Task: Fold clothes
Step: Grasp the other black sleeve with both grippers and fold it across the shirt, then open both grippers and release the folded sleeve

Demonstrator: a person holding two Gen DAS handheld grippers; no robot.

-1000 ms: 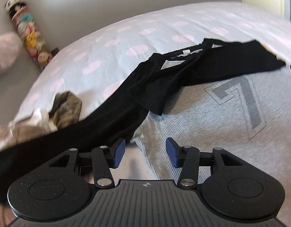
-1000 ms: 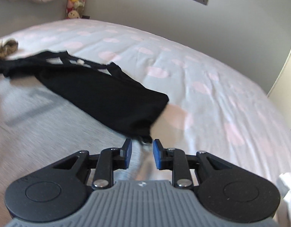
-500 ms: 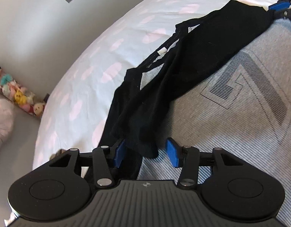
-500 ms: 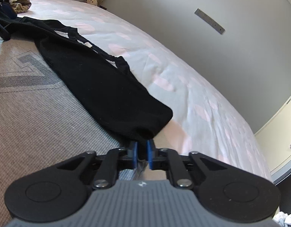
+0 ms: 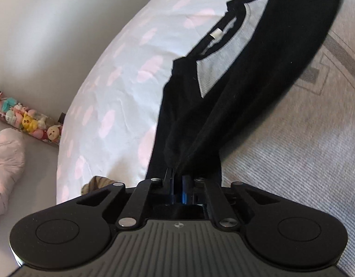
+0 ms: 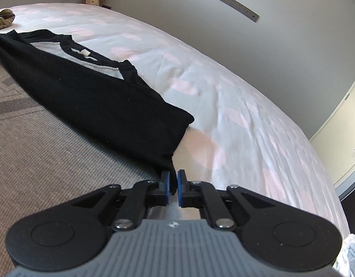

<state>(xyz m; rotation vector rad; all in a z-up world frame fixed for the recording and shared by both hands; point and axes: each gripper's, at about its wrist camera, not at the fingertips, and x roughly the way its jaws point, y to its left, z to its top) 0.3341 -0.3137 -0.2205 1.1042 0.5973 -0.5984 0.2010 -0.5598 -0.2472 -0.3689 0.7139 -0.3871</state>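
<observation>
No readable text anywhere. Neck tag (image 5: 215, 33) on black-sleeved shirt (image 5: 258, 87) blank; grey front print geometric, not lettering.

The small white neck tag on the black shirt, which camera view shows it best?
The left wrist view: the white tag sits sharp on the black shirt collar, against the grey inner fabric. The right wrist view also shows the tag, but smaller, nearer the edge of the picture.
</observation>
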